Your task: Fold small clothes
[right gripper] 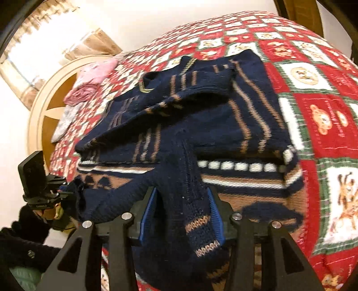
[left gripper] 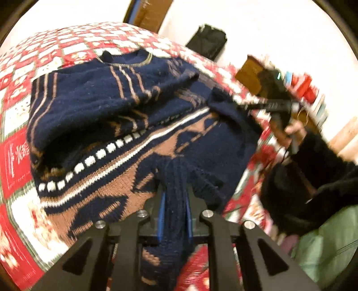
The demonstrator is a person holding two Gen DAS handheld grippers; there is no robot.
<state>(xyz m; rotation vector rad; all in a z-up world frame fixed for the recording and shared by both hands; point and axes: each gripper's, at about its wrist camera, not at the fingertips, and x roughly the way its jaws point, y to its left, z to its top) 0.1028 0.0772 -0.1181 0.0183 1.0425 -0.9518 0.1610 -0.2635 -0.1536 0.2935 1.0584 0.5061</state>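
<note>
The sweater (left gripper: pixel 94 105) is showing navy knit with tan stripes, a row of white squares and a white line. Under the sweater, the quilt (right gripper: pixel 317 94) is showing red, white and green checks with bears. Left of the sweater, pink clothes (right gripper: pixel 89 80) are lying.

White walls (left gripper: pixel 257 20), curtained bright window (right gripper: pixel 38 31), wooden headboard (right gripper: pixel 44 94).

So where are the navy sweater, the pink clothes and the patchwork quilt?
navy sweater (right gripper: pixel 201 125): right wrist view, striped body.
pink clothes (right gripper: pixel 89 76): right wrist view, middle of the pile.
patchwork quilt (right gripper: pixel 322 112): right wrist view, bare red square.
</note>
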